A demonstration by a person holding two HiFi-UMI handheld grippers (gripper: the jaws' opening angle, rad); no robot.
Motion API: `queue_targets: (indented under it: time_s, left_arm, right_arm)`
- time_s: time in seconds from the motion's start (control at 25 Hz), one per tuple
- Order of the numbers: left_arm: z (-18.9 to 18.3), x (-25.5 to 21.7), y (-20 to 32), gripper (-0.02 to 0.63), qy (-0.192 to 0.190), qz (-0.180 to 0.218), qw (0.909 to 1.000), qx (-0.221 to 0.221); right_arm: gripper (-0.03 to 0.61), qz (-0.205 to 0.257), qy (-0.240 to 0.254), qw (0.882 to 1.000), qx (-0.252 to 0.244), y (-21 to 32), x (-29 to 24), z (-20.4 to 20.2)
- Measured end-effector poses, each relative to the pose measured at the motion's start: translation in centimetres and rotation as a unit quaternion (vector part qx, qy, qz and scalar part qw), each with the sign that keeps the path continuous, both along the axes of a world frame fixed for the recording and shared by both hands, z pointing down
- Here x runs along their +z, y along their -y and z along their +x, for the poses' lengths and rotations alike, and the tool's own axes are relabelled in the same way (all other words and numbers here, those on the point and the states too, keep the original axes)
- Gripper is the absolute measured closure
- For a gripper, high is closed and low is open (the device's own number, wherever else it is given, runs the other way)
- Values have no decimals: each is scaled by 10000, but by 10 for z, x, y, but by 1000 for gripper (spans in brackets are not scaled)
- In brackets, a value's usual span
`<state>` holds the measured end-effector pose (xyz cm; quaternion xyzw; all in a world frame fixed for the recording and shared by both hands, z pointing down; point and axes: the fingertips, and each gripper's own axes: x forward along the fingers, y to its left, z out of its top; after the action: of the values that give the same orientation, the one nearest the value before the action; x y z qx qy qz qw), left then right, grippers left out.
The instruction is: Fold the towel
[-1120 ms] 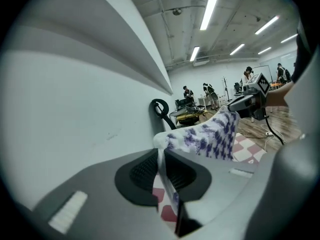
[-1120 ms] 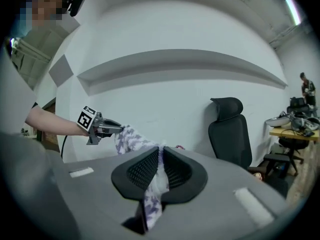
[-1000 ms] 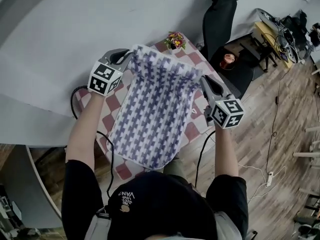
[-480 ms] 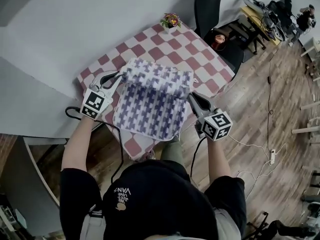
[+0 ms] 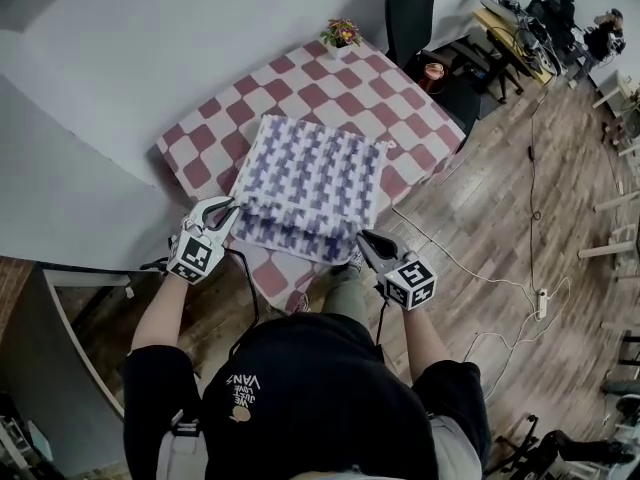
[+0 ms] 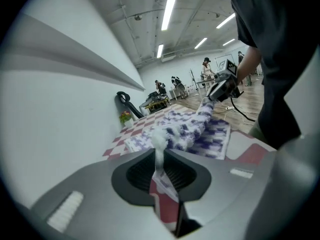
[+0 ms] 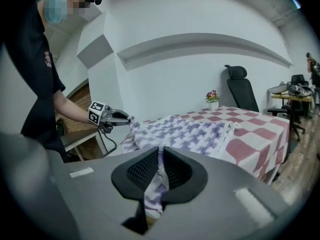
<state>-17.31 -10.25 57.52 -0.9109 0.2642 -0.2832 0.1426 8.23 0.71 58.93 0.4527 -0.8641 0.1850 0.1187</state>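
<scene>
The purple-and-white houndstooth towel (image 5: 310,178) lies doubled over on the red-and-white checked table (image 5: 205,148). Its upper layer stretches to the near table edge, held at both corners. My left gripper (image 5: 230,208) is shut on the near left corner and my right gripper (image 5: 362,236) is shut on the near right corner. In the left gripper view, towel cloth (image 6: 192,129) runs pinched between the jaws of the left gripper (image 6: 160,151), with the right gripper (image 6: 220,89) beyond. In the right gripper view, the towel (image 7: 190,131) is pinched in the right gripper (image 7: 161,156), and the left gripper (image 7: 119,117) holds the other corner.
A small flower pot (image 5: 340,36) stands at the table's far corner, with a black office chair (image 5: 410,8) behind it. White wall runs along the table's left side. Cables (image 5: 470,268) trail over the wood floor on the right. The person stands at the near table edge.
Both grippers have carried the towel's held edge down and toward the person, from raised above the table to its near edge. The towel now lies folded over itself.
</scene>
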Motion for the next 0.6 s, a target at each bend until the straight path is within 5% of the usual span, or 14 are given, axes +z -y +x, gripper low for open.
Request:
queue_targets:
  time_s: [0.2,0.36,0.6]
  left_arm:
    - [-31,57,-20,549,641,-409,9967,-285]
    - [-59,85,-33,531,647,-966,9903,-765]
    - [-96,82,-24,531,340,-1158,9806,-1546]
  right_arm:
    - [527,-419,-22,9991,111,-20,36,-2]
    - [485,-922,-63,9957,46,-41,61,0]
    - [482,-1318,195,9896,534,-47,80,34]
